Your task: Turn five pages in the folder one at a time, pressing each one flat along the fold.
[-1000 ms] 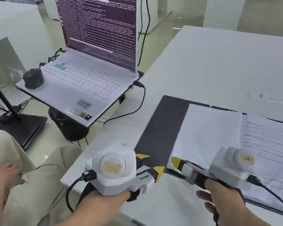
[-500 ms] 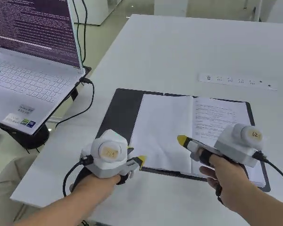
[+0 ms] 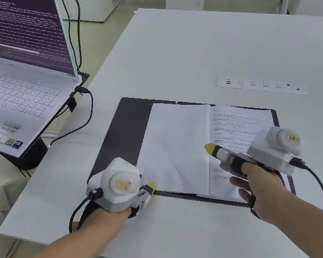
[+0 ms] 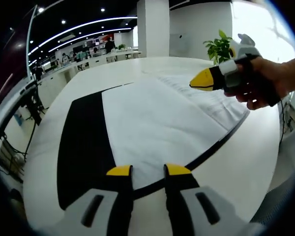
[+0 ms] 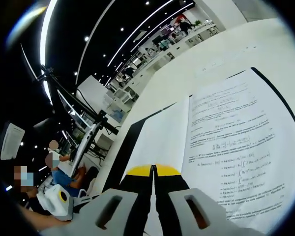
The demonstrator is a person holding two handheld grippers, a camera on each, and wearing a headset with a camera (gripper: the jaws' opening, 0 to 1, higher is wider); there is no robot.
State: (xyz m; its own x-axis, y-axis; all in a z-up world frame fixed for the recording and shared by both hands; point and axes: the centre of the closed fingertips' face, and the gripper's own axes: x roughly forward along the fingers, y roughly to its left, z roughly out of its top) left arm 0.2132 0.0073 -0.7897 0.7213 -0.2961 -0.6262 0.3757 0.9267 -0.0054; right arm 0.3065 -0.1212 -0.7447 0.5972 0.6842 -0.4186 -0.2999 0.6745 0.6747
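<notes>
On the table (image 3: 204, 54) the folder (image 3: 121, 134) lies open, seemingly with a blank-backed page (image 3: 175, 145) turned. At its seven o'clock edge sits the left gripper (image 3: 148, 189), jaws narrowly parted. The right gripper (image 3: 210, 148), pinched empty, hovers beside the fold (image 3: 211, 118). Pages left: unclear.

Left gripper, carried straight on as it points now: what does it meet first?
Likely the lower edge of the folder just ahead of the left gripper, then the blank white page; its height over the table is unclear.
</notes>
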